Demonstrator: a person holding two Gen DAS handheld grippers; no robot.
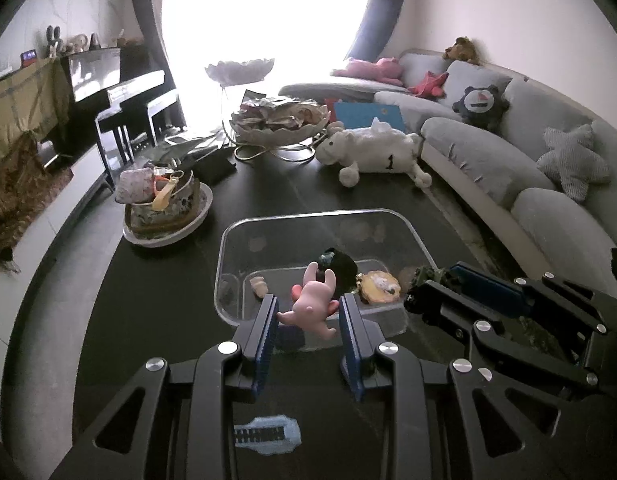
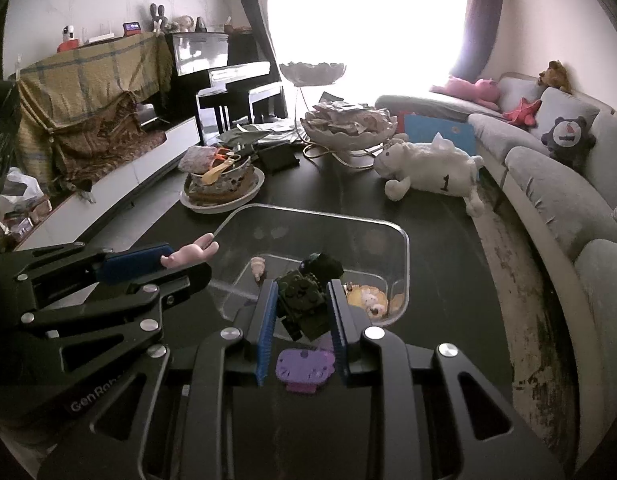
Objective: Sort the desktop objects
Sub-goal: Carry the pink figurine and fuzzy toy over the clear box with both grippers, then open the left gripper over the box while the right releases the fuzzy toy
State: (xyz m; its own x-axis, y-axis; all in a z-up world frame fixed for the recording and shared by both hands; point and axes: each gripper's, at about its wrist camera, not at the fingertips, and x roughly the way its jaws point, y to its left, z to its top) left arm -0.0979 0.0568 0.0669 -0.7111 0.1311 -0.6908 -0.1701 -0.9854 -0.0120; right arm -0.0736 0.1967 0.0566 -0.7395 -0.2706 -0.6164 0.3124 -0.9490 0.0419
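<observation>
1. A plate (image 1: 166, 236) heaped with small items stands on the dark table (image 1: 156, 300), left of the clear bin (image 1: 320, 216).
2. The left gripper (image 1: 308, 312) clenches a pink toy figure (image 1: 310, 304) between its blue pads, above the bin's near edge.
3. Inside the bin lie a shell (image 1: 260, 285), a black lump (image 1: 340, 266) and a yellow disc (image 1: 382, 286).
4. The right gripper (image 2: 302, 300) grasps a dark green toy tank (image 2: 302, 300) over the bin's near wall.
5. A purple toy (image 2: 304, 368) lies on the table beneath it.
6. A white plush sheep (image 1: 372, 150) lies near the sofa (image 1: 508, 160).
</observation>
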